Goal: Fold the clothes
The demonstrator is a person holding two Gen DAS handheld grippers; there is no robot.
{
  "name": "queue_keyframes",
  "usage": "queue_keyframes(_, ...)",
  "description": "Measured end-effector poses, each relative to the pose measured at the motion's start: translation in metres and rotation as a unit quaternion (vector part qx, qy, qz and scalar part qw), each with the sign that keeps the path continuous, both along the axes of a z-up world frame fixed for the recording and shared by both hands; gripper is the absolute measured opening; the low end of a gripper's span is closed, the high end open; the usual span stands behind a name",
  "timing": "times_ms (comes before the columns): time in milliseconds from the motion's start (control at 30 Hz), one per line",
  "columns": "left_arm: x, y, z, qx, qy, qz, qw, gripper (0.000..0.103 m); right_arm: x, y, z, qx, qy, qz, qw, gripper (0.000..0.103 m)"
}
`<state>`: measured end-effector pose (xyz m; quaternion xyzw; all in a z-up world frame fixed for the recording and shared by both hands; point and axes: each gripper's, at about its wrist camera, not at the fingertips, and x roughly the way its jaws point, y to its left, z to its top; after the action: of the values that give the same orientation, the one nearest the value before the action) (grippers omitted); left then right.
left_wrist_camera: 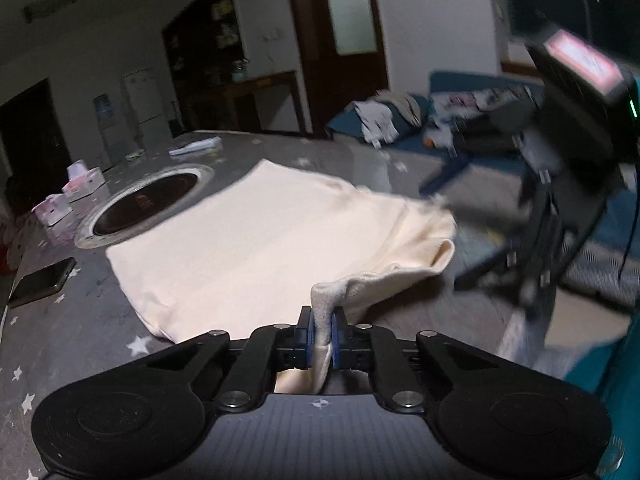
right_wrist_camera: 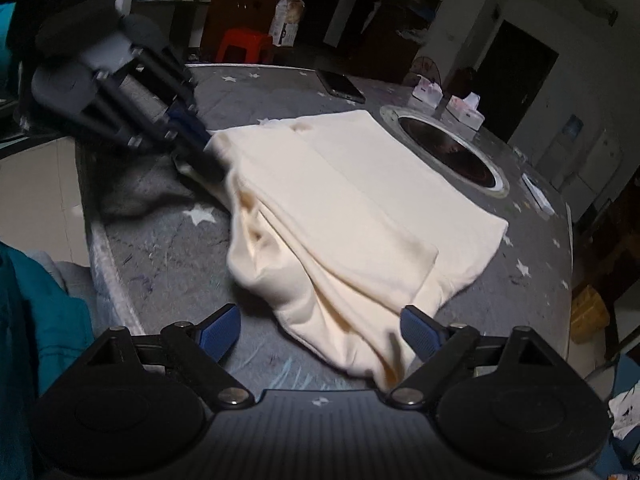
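Holding a pinch of the cream cloth [left_wrist_camera: 256,236] in the left tongs [left_wrist_camera: 321,330], with the blue pads squeezed tight on a bunched edge. Spread wide and gripping nothing, the right tongs [right_wrist_camera: 320,330], low over the crumpled near end of the same cloth.

Lying on the grey starry desk [left_wrist_camera: 80,320], most of the cloth, flat and smooth on the far part just beside the round burner hole [left_wrist_camera: 148,204], with one long crease down the middle; near the desk edge, only lumps and loose layers. Maybe a sleeve or a hem in the pinch: too blurry to tell.

For a neat fold:
- lift the pinched edge gently, no yanking
- grab the other loose corner before moving
- keep both corners level
- lay the edge down away from the burner hole
- pat flat, no bumps left inside
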<state>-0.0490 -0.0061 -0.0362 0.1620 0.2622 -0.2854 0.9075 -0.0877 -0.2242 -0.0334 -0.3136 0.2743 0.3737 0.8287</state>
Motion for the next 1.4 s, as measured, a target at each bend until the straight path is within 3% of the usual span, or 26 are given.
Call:
queue_keyframes(100,0.009,0.004,0.006,-0.017,0.002,0.007,0.9998,0.009,0.007,0.002,0.001,0.009,0.002,-0.002,1.0,0.074)
queue_keyframes(267,0.02,0.008,0.008,-0.03,0.011,0.012,0.9994,0.01,0.021,0.004,0.004,0.026,0.016,-0.011,0.999,0.044)
queue_keyframes(333,0.017,0.01,0.004,-0.025,0.017,0.013,0.9995,0.015,0.027,0.005,0.006,0.033,0.021,-0.015,0.999,0.031)
queue_keyframes(433,0.008,0.012,-0.001,-0.011,0.017,0.012,0.9997,0.025,0.036,0.007,0.007,0.044,0.03,-0.021,0.998,0.023)
queue_keyframes(500,0.001,0.013,-0.005,0.004,0.014,0.013,0.9998,0.041,0.042,0.007,0.009,0.051,0.035,-0.025,0.998,0.022)
queue_keyframes(533,-0.003,0.014,-0.007,0.011,0.012,0.014,0.9998,0.043,0.045,0.008,0.009,0.054,0.038,-0.027,0.997,0.022)
queue_keyframes(700,-0.011,0.017,-0.016,0.046,0.002,0.01,0.9989,0.043,0.043,0.007,0.011,0.065,0.034,-0.034,0.997,0.02)
queue_keyframes(733,-0.011,0.017,-0.017,0.049,-0.002,0.011,0.9987,0.042,0.043,0.006,0.012,0.067,0.033,-0.036,0.997,0.019)
queue_keyframes(900,-0.005,0.024,-0.016,0.04,-0.005,0.021,0.999,0.008,0.041,0.005,0.014,0.078,0.029,-0.043,0.996,0.008)
queue_keyframes(1067,-0.012,0.027,-0.007,0.023,-0.004,0.022,0.9995,0.005,0.038,0.003,0.017,0.088,0.024,-0.049,0.995,0.006)
queue_keyframes(1400,-0.057,0.039,0.032,-0.021,-0.007,0.017,0.9996,0.005,-0.013,-0.014,0.055,0.106,0.016,-0.028,0.994,0.006)
